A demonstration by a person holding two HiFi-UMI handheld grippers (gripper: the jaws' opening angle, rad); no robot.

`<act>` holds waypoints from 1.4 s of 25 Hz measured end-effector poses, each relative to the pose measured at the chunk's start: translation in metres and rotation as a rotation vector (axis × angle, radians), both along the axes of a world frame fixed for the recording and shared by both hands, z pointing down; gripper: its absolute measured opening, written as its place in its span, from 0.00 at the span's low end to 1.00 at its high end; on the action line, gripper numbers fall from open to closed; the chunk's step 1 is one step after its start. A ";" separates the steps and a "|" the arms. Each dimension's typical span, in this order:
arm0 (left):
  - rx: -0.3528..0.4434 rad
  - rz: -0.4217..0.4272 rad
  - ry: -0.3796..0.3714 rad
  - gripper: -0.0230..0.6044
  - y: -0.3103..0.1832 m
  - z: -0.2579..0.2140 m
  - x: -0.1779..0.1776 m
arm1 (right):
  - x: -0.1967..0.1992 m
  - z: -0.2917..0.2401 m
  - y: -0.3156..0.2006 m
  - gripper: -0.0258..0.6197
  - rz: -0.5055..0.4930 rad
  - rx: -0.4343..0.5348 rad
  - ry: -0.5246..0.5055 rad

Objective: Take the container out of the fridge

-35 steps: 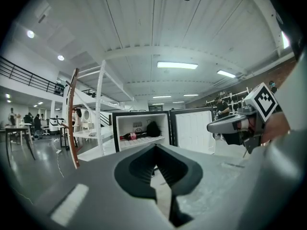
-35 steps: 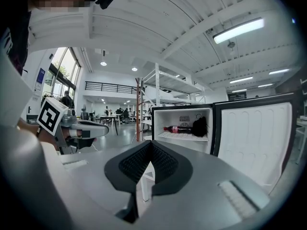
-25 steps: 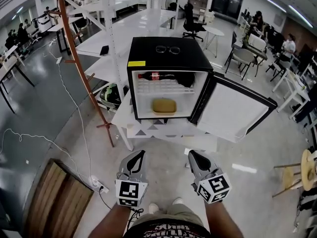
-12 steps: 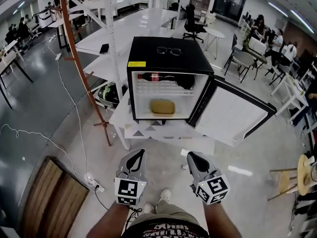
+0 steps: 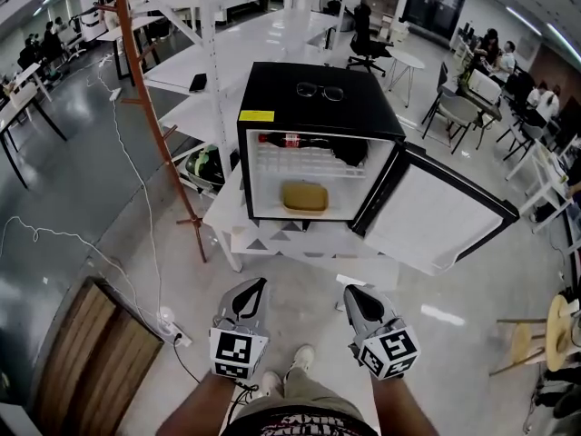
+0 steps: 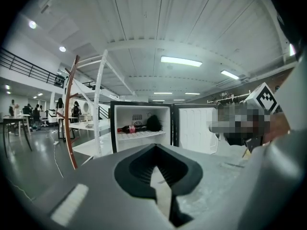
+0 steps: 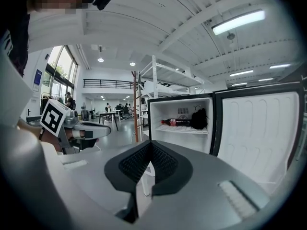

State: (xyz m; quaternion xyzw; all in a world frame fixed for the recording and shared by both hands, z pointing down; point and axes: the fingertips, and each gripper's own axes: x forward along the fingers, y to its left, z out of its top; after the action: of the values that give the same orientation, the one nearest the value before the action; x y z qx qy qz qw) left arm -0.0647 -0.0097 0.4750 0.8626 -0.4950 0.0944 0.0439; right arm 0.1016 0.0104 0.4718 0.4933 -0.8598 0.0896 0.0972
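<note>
A small black fridge stands on a low white table with its door swung open to the right. A tan container lies on the fridge's bottom floor. On the upper shelf lie a cola bottle and a dark bundle. My left gripper and right gripper hover side by side well short of the fridge, both shut and empty. The left gripper and right gripper views show the bottle but their jaws hide the container.
Eyeglasses rest on the fridge top. A rust-coloured leaning pole and white shelving posts stand to the left. A cable and a wooden panel lie on the floor at left; a stool is at right.
The view has drifted slightly, so the fridge sits a touch lower and to the right. A foot now shows between the grippers. Both grippers keep their pose.
</note>
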 end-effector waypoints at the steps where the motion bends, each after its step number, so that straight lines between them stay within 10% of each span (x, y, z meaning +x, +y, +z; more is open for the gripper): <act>1: -0.002 0.003 -0.001 0.04 -0.001 0.001 0.002 | 0.002 0.002 -0.001 0.08 0.003 -0.005 -0.001; 35: -0.007 -0.029 -0.012 0.04 -0.094 0.001 0.018 | 0.017 0.008 -0.106 0.08 -0.039 -0.017 -0.038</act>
State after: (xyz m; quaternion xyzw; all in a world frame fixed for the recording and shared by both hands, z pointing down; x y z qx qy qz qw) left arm -0.0468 -0.1037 0.4761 0.8546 -0.5075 0.1004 0.0452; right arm 0.1188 -0.0953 0.4798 0.4738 -0.8701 0.1044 0.0868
